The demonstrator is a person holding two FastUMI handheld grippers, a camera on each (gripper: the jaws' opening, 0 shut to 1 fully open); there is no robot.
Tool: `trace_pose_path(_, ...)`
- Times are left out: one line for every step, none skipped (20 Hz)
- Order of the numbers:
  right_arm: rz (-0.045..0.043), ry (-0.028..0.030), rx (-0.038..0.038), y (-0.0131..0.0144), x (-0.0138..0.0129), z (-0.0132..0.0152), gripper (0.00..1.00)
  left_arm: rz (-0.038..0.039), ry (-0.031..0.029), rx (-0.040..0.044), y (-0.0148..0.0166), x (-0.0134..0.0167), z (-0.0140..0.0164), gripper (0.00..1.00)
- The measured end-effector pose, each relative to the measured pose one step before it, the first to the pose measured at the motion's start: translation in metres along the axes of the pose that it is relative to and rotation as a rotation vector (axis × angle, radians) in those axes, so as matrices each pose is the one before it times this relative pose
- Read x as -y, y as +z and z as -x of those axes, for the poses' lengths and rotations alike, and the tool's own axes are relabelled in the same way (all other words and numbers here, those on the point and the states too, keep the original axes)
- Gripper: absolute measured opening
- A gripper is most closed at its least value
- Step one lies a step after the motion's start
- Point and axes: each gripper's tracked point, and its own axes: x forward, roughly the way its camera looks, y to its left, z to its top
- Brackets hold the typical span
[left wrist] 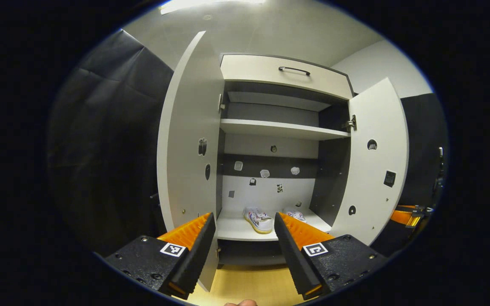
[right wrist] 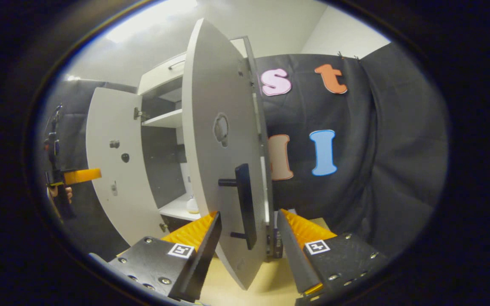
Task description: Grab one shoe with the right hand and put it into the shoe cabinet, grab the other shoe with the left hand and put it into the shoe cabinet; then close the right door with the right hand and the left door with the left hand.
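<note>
**Shoes stowed; both doors open**

Cabinet: centre frame in the left gripper view. Two shoes and sat side by side on the bottom shelf, lower centre; stowing judged done. Left door and right door stood open; both closings judged outstanding.

Right gripper: fingers apart, straddling the right door's edge by its handle, lower centre; contact could not be told.

Left gripper: fingers apart, holding nothing, facing the opening.

Writing: shoe markings too small to read; square coded tags on the grippers.
</note>
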Motion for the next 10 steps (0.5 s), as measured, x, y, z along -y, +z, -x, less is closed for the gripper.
trace_pose_path(0.00209,0.0128,-0.00268,-0.00157,-0.00918,-0.00283,0.8,-0.01302,0.00359,-0.00241,-0.00198,-0.00335,0.00135,0.83)
trace_pose_path(0.00299,0.01007,-0.00122,-0.00079,-0.00875,-0.0041,0.8,-0.01133,0.00518,-0.00008,-0.00151,-0.00416,0.00142,0.85)
trace_pose_path(0.00416,0.00943,-0.00135,-0.00019,-0.00775,-0.00462,0.8,-0.00756,0.00698,0.00121,0.00001,-0.00491,0.00212,0.85)
trace_pose_path(0.00491,0.00873,-0.00281,-0.00084,-0.00725,-0.0043,0.8,-0.00249,0.00822,0.0019,-0.00036,-0.00498,0.0027,0.83)
trace_pose_path(0.00356,0.00796,-0.00376,-0.00098,-0.00837,-0.00475,0.8,0.00273,0.00473,0.00077,0.00088,-0.00537,0.00214,0.85)
trace_pose_path(0.00422,0.00689,-0.0018,-0.00032,-0.00622,-0.00455,0.8,0.00788,0.00341,0.00179,-0.00001,-0.00523,0.00151,0.85)
trace_pose_path(0.00175,0.00728,-0.00103,0.00033,-0.00708,-0.00573,0.8,0.01033,0.00269,0.00287,0.00137,-0.00467,0.00301,0.85)
trace_pose_path(-0.00463,0.01084,-0.00267,-0.00395,-0.00951,-0.00578,0.8,0.01041,0.00329,0.00507,0.00126,-0.00636,0.00336,0.85)
trace_pose_path(-0.00822,0.01679,-0.00399,-0.00074,-0.0087,-0.00545,0.8,0.00762,0.00629,0.00529,0.00192,-0.00664,0.00334,0.85)
trace_pose_path(-0.01465,0.02731,-0.00498,-0.00234,-0.01158,-0.00685,0.8,0.00364,0.00764,0.00601,0.00002,-0.00768,0.00222,0.85)
